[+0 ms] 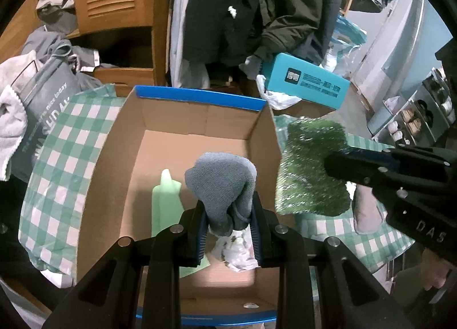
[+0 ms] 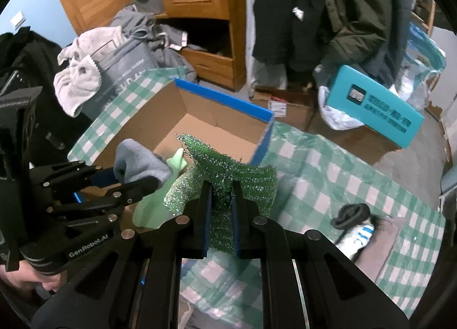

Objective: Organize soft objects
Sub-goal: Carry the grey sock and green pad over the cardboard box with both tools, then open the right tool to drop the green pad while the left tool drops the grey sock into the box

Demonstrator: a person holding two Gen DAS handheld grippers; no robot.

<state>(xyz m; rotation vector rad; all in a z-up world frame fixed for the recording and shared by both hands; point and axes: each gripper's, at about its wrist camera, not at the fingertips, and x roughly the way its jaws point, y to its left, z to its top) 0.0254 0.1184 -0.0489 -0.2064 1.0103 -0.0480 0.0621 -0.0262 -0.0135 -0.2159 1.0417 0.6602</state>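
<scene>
Left wrist view, left edge: grey bag (image 1: 47, 117) with a pale towel (image 1: 11, 120) draped on it, sitting by your checked cloth (image 1: 65, 157).
Box: open cardboard box (image 1: 120, 140) with blue rim on the checked cloth; a pale green foam piece (image 1: 165, 197) and a white crumpled bit (image 1: 235, 249) lie inside.
Left claw: your left gripper (image 1: 228, 223) is clenched on a grey cloth (image 1: 222, 183), held above the inside of the box.
Right claw: your right gripper (image 1: 340, 163) comes in from the right, clamped on a green glittery mesh scrubber (image 1: 311, 169), just outside the box's right wall.
Right wrist view, left: left gripper (image 2: 137, 179) with the grey cloth (image 2: 137, 166) over the box (image 2: 200, 112).
Centre: right gripper (image 2: 221, 215) pinched tight on the scrubber (image 2: 228, 169), near the box's near corner.
Right: black band (image 2: 350, 215) and a white-and-blue sock (image 2: 357, 236) on the checked cloth (image 2: 328, 175); teal box (image 2: 374, 106) on cartons behind.
</scene>
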